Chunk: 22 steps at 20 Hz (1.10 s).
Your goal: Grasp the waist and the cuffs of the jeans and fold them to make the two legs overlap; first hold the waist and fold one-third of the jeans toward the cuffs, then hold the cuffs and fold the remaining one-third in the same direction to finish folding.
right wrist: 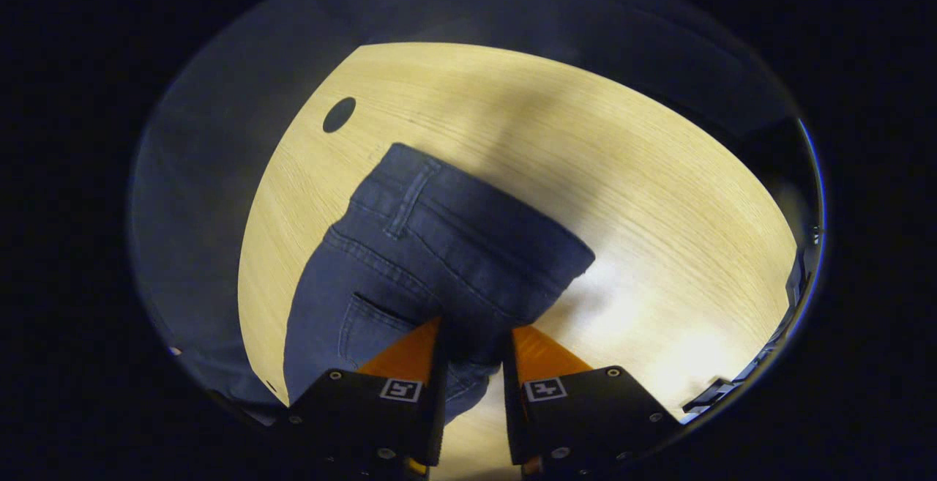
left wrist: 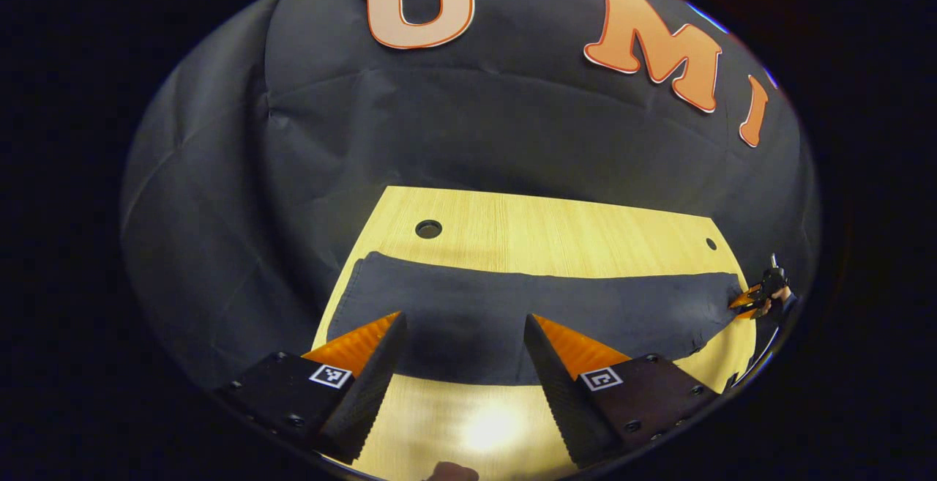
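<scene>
Our left claw hangs with its fingers spread wide apart, gripping nothing, just above the near edge of the jeans, which lie stretched flat across the wooden tabletop ahead of it. Our right claw is drawn nearly together, pinching the jeans' edge near the waist, a back pocket just left of its fingers.

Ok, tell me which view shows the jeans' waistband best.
The right gripper view: the waistband is close, with a belt loop, seams and a back pocket plain, and the right gripper is closed on the jeans near it. The left gripper view shows the jeans as a long dark strip, the waist end tiny at the far right.
</scene>
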{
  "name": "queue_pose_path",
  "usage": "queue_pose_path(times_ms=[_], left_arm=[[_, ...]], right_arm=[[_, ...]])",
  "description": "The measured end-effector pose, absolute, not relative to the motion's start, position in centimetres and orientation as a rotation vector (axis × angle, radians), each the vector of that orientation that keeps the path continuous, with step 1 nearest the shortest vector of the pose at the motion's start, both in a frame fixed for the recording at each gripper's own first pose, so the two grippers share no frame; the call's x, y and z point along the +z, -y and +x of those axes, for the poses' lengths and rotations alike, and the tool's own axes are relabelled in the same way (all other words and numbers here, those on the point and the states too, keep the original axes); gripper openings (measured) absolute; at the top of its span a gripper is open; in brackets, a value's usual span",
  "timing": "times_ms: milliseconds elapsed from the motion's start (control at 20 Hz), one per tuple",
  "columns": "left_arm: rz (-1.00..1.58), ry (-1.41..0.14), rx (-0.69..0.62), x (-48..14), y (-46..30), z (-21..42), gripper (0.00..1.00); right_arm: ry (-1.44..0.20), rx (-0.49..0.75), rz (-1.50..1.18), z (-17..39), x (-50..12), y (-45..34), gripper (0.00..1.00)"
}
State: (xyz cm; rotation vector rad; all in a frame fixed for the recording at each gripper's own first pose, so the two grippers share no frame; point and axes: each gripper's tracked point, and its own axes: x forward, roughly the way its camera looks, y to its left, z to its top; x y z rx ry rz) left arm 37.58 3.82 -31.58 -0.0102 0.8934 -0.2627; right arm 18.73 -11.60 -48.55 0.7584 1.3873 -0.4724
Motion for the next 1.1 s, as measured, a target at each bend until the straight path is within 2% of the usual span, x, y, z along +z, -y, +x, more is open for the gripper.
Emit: queue_pose_path(times_ms=[50,100,300,800,1100], left_arm=[[-0.012,-0.897,-0.264,-31.7,-3.8,37.4,0.97],[-0.013,-0.905,-0.266,-31.8,-3.7,37.5,0.98],[-0.02,-0.904,-0.26,-31.5,-3.6,37.6,0.98],[-0.02,-0.856,-0.349,-31.2,-3.1,38.2,0.97],[-0.054,-0.857,-0.359,-31.1,-3.3,38.3,0.98]], right_arm=[[-1.363,-0.479,0.761,19.0,-48.0,10.6,0.36],[-1.359,-0.471,0.756,18.7,-48.2,11.2,0.19],[-1.305,-0.44,0.745,19.0,-46.5,10.9,0.19],[-1.134,-0.413,0.741,19.6,-39.1,8.6,0.18],[-1.008,-0.3,0.699,19.9,-31.8,6.8,0.18]])
